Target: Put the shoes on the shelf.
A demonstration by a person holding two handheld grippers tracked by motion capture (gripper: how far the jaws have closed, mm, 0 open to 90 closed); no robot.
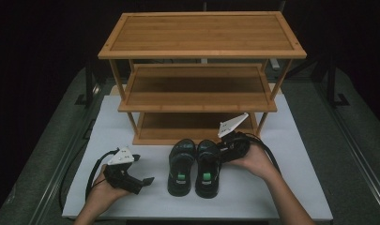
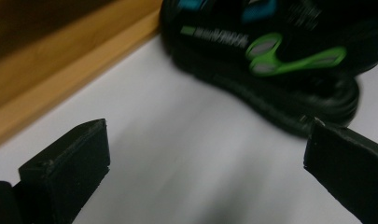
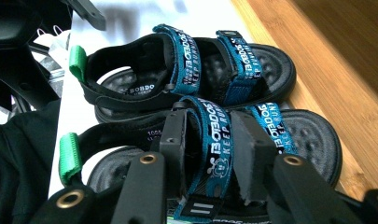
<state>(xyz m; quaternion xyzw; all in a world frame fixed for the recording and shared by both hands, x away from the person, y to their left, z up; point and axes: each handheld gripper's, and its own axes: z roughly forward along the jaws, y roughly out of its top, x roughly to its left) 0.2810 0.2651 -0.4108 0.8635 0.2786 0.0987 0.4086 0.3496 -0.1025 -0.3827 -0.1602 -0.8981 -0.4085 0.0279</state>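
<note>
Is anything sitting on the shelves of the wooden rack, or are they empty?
Empty. The bamboo shoe rack has nothing on its three shelves in the high view; both black sandals stand on the white table before it.

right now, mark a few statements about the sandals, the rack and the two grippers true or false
1. The right gripper has its jaws around the blue strap of the nearer sandal. True.
2. The left gripper holds the other sandal. False: its jaws stand open over the white board, apart from that sandal.
3. Both sandals sit on the lowest shelf of the wooden rack. False: they lie side by side on the white board in front of it.
4. Each sandal has a green heel tab. True.
5. The rack's top shelf carries a box. False: it is bare.
</note>
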